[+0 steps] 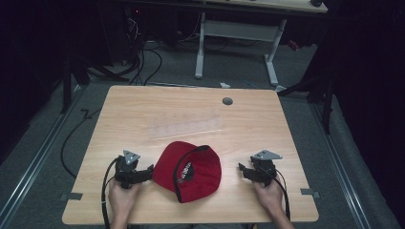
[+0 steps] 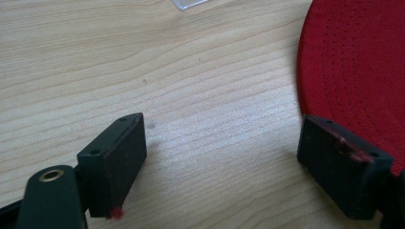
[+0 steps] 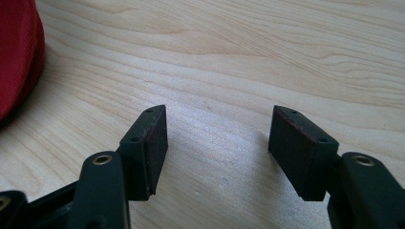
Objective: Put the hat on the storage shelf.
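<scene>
A red cap [image 1: 188, 171] lies upside down on the wooden table [image 1: 143, 119], its dark inside facing up. My left gripper [image 1: 149, 171] rests on the table just left of the cap, jaws open with bare wood between them. In the left gripper view the cap's red brim [image 2: 356, 71] sits right beside the right-hand pad [image 2: 341, 164]; whether they touch is unclear. My right gripper [image 1: 242, 169] lies to the right of the cap, a short gap away, open and holding nothing. In the right gripper view the cap's red cloth [image 3: 16, 52] shows at the far left edge.
A clear plastic sheet [image 1: 186, 126] lies flat on the table beyond the cap, and its corner [image 2: 188, 4] shows in the left gripper view. A round grey cable port [image 1: 227, 101] sits near the table's far edge. A desk frame [image 1: 236, 43] and cables stand on the floor behind.
</scene>
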Motion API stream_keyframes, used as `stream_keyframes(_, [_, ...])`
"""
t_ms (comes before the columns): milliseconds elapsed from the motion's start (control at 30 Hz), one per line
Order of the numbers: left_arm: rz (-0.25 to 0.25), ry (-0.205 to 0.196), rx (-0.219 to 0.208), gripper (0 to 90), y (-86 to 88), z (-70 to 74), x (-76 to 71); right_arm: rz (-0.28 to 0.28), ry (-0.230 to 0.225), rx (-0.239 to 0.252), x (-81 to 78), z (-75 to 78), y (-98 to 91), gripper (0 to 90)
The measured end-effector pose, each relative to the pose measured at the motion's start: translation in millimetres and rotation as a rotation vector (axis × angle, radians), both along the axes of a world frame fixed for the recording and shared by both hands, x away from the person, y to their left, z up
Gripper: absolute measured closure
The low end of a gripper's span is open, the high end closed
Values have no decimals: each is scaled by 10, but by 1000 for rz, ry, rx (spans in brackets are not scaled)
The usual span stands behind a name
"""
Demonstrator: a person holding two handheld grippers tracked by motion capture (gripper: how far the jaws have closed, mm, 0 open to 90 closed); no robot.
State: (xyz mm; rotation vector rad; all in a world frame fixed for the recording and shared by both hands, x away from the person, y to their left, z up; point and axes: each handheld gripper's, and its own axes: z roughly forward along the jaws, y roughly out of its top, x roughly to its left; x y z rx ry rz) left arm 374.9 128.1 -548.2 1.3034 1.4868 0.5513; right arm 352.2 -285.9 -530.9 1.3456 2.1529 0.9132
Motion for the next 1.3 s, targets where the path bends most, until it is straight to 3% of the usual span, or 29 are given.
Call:
stream_keyframes(367, [3,0,0,172,-3,0,1,0,3,0,1,0,5,368])
stream_keyframes(500, [5,0,0,172,-5,0,2,37,11,-3,-3,-1,23,314])
stream_keyframes(733, [6,0,0,172,-6,0,2,43,10,-2,-5,-1,26,319])
stream_keyframes(900, [6,0,0,172,-7,0,3,66,38,-6,12,39,49,382])
stream_keyframes(1067, [7,0,0,172,-8,0,3,134,25,29,-11,126,138,393])
stream_keyframes(1167, [7,0,0,172,-7,0,3,148,28,52,-16,155,159,383])
stream_keyframes(1300, [7,0,0,171,-8,0,3,176,0,85,-12,236,238,347])
